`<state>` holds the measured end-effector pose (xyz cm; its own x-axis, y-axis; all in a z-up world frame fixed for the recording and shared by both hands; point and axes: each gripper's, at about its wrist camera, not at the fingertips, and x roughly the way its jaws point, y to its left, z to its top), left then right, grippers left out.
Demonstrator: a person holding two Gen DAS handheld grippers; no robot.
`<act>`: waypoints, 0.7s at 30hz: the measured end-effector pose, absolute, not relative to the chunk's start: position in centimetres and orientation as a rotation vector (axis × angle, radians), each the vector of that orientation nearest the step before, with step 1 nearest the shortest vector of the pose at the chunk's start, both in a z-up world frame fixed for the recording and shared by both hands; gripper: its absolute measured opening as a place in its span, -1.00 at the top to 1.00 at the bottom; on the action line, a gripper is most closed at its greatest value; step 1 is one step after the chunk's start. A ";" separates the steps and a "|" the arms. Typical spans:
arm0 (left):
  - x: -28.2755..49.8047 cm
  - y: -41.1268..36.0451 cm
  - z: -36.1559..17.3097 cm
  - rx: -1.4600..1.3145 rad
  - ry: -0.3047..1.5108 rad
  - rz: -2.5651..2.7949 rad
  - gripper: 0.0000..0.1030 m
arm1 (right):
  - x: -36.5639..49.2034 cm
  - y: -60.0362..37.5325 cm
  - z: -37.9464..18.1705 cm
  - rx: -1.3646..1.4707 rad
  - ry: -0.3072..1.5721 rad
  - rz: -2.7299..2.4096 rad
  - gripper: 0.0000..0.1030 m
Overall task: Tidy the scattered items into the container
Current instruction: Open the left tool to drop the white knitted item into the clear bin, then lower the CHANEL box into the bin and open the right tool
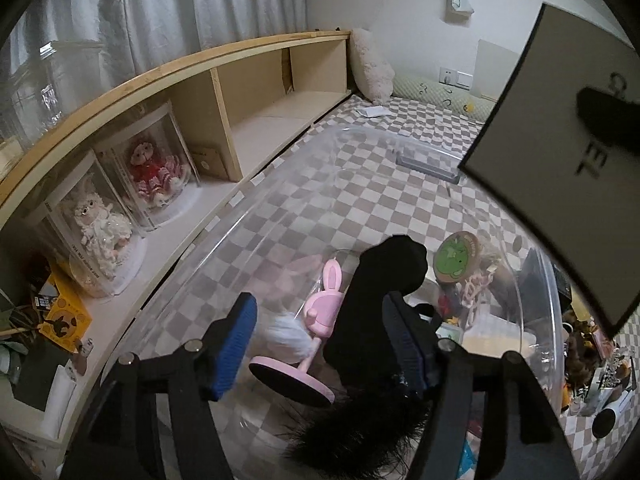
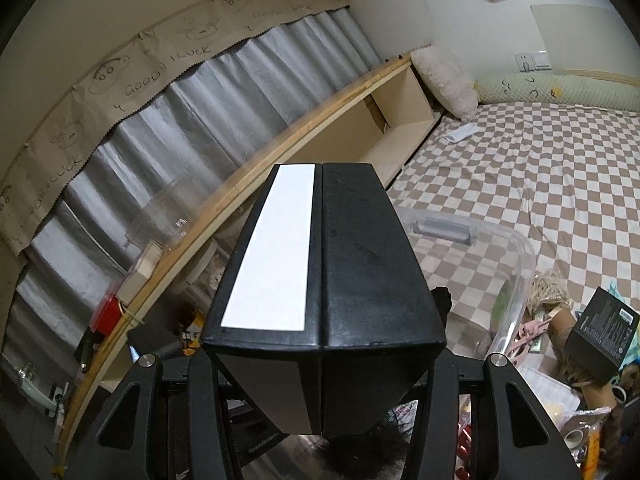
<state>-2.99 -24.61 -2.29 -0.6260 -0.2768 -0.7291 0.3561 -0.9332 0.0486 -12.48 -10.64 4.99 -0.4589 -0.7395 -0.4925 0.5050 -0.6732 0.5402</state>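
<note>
A clear plastic container (image 1: 248, 216) sits on the checkered bedsheet. Inside it are a pink bunny stand (image 1: 320, 308), a white fluffy piece (image 1: 288, 336), a round green frog item (image 1: 456, 260) and a black plush item (image 1: 384, 276) with a feathery end (image 1: 360, 428). My left gripper (image 1: 320, 328) is inside the container, open. The plush leans on its right finger, and the left blue pad (image 1: 236, 332) is clear of it. My right gripper (image 2: 322, 360) is shut on a black box (image 2: 328, 272) with a white strip. That box (image 1: 560, 160) hangs above the container's right side.
A wooden shelf (image 1: 256, 92) with two doll display cases (image 1: 152, 168) runs along the left. Loose clutter lies right of the container (image 2: 520, 248), including a small black carton (image 2: 600, 328) and tape rolls. A pillow (image 2: 444, 80) lies at the far end of the bed.
</note>
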 end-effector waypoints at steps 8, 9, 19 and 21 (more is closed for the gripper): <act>-2.6 -24.4 -2.1 1.083 0.110 -2.538 -0.49 | -13.8 -12.0 1.6 1.050 -0.365 -2.166 0.01; -2.6 -24.4 -2.0 1.075 0.107 -2.535 -0.50 | -14.1 -12.2 1.1 1.067 -0.360 -2.166 0.01; -2.6 -24.7 -2.1 1.083 0.118 -2.546 -0.51 | -16.3 -13.0 -3.0 1.219 -0.395 -2.117 0.01; -2.6 -24.6 -2.1 1.083 0.114 -2.549 -0.51 | -16.5 -13.0 -3.2 1.227 -0.390 -2.136 -0.03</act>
<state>-2.60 -24.64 -2.09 -0.6373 -0.3011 -0.7093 0.3635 -0.9291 0.0678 -16.46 -12.98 -3.20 -0.3621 -0.6551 -0.6631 0.3785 -0.7534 0.5377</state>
